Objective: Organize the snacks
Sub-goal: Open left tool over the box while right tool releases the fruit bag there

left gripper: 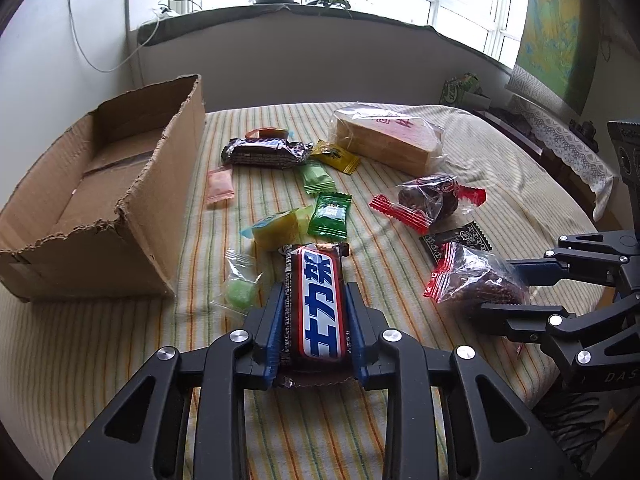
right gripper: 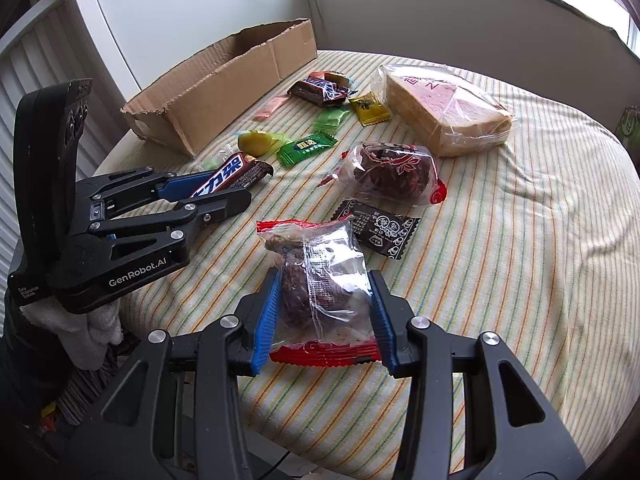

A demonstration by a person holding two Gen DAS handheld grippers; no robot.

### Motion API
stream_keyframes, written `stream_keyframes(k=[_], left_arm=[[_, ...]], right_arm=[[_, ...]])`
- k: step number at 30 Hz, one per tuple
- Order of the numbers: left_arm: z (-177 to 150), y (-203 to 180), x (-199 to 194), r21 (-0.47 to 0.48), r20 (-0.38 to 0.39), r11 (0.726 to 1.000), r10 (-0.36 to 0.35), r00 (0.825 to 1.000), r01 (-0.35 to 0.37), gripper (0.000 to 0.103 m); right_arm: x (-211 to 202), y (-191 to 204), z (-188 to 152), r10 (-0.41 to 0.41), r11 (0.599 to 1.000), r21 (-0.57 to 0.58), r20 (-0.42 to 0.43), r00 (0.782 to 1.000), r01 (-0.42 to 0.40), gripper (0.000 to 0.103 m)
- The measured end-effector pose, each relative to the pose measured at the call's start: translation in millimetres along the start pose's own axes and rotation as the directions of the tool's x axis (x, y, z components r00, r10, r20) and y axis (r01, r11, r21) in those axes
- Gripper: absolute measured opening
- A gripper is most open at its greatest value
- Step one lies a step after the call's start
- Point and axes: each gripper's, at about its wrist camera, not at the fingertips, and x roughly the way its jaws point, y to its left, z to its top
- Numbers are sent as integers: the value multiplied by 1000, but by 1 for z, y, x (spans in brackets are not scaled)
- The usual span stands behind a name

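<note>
My left gripper (left gripper: 314, 312) clamps a chocolate bar (left gripper: 316, 304) with white-and-blue Chinese lettering, low over the striped tablecloth (left gripper: 400, 400). My right gripper (right gripper: 324, 308) pinches a clear, red-edged pastry packet (right gripper: 320, 280); "GenRobot.AI" marks the left one. An open cardboard box (left gripper: 120, 208), apparently empty, sits beyond.

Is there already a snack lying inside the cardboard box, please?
No, the cardboard box shows only its bare floor in the left wrist view, with every snack out on the striped cloth.

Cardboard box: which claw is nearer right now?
Left. The left claw, shut on the chocolate bar, sits just beside the cardboard box. The right claw, gripping the clear-wrapped brown cake, is beyond the left one, farther from the box.
</note>
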Motion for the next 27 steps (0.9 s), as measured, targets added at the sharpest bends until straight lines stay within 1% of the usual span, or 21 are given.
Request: stream_keyframes(k=[2, 6, 11, 13, 16, 19, 22, 25, 27], left_arm=[[-1, 2, -4, -9, 2, 1000, -27, 1000, 27, 27], [0, 11, -15, -58, 22, 994, -87, 996, 89, 27], [7, 23, -37, -99, 87, 985, -134, 987, 142, 27], [12, 30, -45, -117, 113, 982, -138, 984, 151, 27], [22, 40, -54, -138, 155, 981, -112, 982, 134, 27], [33, 58, -62, -182, 192, 975, -89, 977, 125, 27], [46, 78, -68, -220, 226, 971, -38, 973, 89, 27], [58, 97, -70, -254, 246, 967, 28, 969, 37, 27], [61, 112, -71, -285, 250, 958, 49, 967, 26, 27]], right_arm=[[-4, 2, 0, 7, 1000, 1, 7, 1000, -7, 44], [-15, 7, 0, 4, 1000, -4, 27, 1000, -4, 44], [-33, 9, 7, -5, 1000, 3, 67, 998, 4, 44], [-38, 11, 13, -6, 1000, 1, 84, 996, 6, 44], [-45, 16, 24, -11, 1000, -7, 112, 994, 12, 44], [-49, 22, 39, -16, 1000, -19, 140, 990, 19, 44], [-49, 30, 59, -22, 999, -32, 168, 985, 27, 44], [-45, 38, 81, -16, 999, -45, 191, 981, 25, 44], [-41, 44, 96, -9, 998, -56, 205, 979, 20, 44]])
